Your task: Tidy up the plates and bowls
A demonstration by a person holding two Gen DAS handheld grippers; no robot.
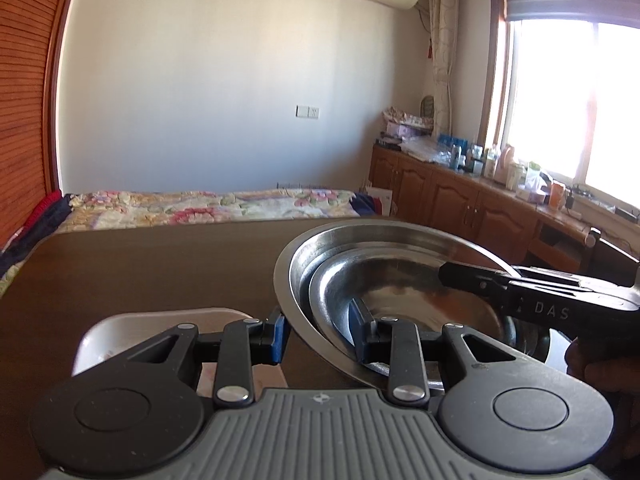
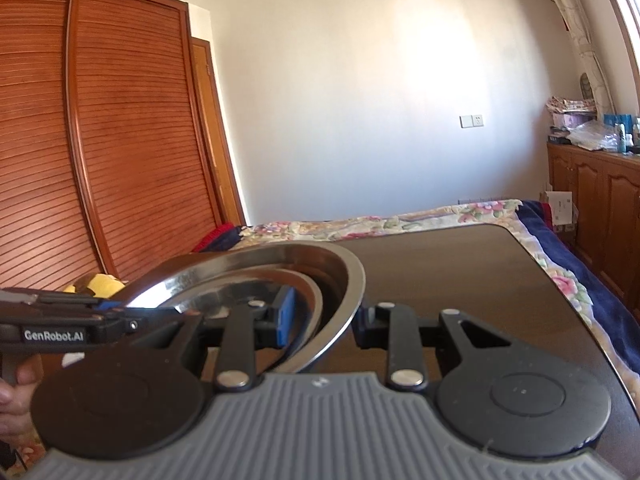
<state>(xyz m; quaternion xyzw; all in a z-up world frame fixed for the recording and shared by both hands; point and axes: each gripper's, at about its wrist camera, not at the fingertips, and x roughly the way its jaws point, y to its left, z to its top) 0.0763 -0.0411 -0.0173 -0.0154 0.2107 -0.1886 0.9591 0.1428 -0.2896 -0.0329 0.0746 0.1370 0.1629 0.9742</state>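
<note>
Both claws grip the same stack of steel bowls from opposite sides. Left claw [image 1: 320, 336]: one blue-padded finger sits outside the wide rim of the outer bowl [image 1: 298, 264], the other sits inside, low centre of the left wrist view, and the rim is clamped between them. Right claw [image 2: 326, 318]: in the right wrist view its blue-padded finger [image 2: 286, 314] stands inside the stack and the other finger stands outside the rim, at lower centre of the frame; the rim passes between them and is pinched.

An inner bowl [image 1: 400, 288] is nested in the outer bowl, its rim lying just below the larger one. The stack appears in the right half of the left wrist view and left of centre in the right wrist view, tilted in both. Whether its base touches the bench [image 2: 460, 272] cannot be told.

At the right edge of the left wrist view, the right claw's black body reaches across the far rim, with a hand [image 1: 600, 372] below it. At lower left of the same view, a white tray [image 1: 132, 324] lies on the bench, partly hidden by the claw's linkage.

Beyond the dark bench, a bed with a floral cover [image 1: 200, 206] crosses mid-frame. A slatted wooden wardrobe [image 2: 120, 140] fills the left of the right wrist view.
</note>
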